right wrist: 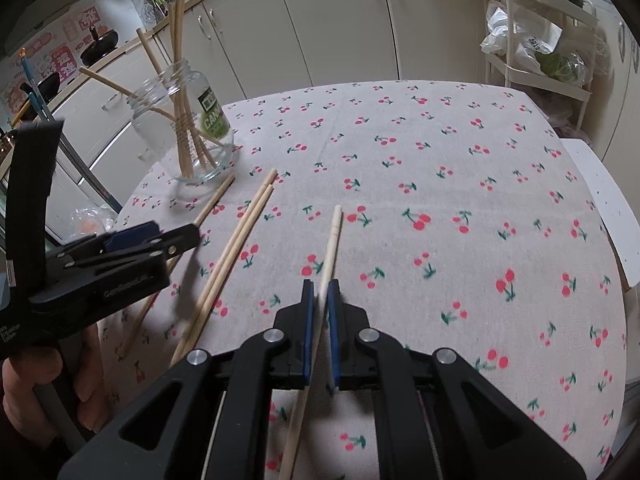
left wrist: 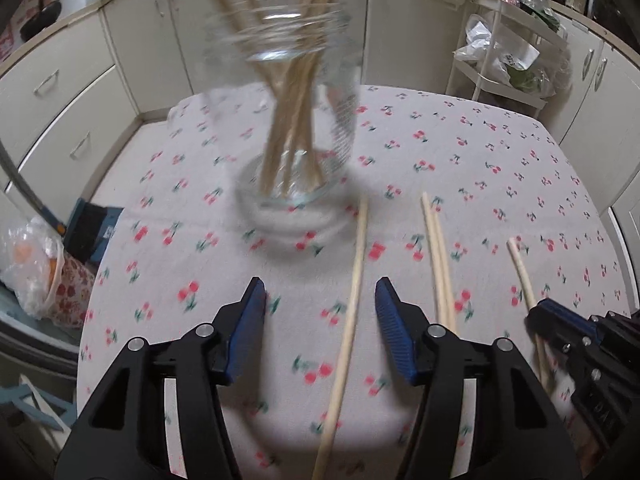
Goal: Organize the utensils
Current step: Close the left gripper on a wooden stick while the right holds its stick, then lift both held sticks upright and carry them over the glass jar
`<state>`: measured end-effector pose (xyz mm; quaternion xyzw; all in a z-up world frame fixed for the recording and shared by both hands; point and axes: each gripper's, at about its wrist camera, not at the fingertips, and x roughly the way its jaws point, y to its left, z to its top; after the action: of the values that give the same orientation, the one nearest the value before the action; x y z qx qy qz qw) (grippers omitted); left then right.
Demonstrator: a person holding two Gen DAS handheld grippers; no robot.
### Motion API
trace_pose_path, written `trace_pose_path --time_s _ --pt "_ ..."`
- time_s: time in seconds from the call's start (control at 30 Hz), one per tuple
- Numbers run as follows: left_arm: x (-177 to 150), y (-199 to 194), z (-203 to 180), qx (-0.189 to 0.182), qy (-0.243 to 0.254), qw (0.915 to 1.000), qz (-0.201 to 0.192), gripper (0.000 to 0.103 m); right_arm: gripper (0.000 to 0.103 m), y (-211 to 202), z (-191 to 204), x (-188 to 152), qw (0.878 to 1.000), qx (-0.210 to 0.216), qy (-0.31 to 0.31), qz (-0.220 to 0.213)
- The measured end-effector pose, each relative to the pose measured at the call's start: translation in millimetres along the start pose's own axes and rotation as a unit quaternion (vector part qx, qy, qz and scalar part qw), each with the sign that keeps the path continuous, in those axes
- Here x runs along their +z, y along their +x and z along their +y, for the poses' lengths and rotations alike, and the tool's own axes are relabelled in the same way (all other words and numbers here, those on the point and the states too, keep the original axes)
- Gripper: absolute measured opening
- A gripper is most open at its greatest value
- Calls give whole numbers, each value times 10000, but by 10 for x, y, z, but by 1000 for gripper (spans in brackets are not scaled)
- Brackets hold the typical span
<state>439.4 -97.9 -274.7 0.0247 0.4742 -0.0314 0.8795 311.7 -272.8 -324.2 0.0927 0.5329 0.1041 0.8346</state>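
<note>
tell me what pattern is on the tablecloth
Red cherries with green stems and leaves on a pale tablecloth, clearest in the right wrist view.

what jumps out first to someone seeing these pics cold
A clear glass jar bristling with chopsticks stands at the far left of the cherry-print tablecloth. Nearer, loose chopsticks lie on the cloth, one between the open left gripper fingers. The right gripper is shut on a pale chopstick.
</note>
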Motion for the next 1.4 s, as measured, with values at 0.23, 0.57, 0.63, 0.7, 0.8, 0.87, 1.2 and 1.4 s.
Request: trace_pose_path --time_s 0.23,0.57,0.63,0.7,0.8,0.87,1.2,1.4 --pt "243 175 -102 7 139 9999 34 50 18 140 39 190 9993 -248 -281 -15" --pt "160 60 163 -525 52 9981 306 6 7 137 51 182 9995 -52 -251 184" --pt "200 72 188 -524 81 9978 401 15 12 150 85 196 9991 -45 -367 231" --pt "242 98 200 -453 83 9982 386 36 15 158 145 191 9980 -105 -580 243" --pt "299 167 191 -417 89 9984 365 45 14 164 188 168 9969 -219 -728 178" --pt "320 180 145 -383 268 9984 320 5 8 159 164 159 9971 -259 -709 132" --pt "376 -1009 677 -1369 -411 9791 -1448 4 6 144 -171 166 9976 548 425 41" --pt "754 -1839 1081 -1451 -1328 9171 -3468 5 6 130 -190 145 9962 623 599 -95"
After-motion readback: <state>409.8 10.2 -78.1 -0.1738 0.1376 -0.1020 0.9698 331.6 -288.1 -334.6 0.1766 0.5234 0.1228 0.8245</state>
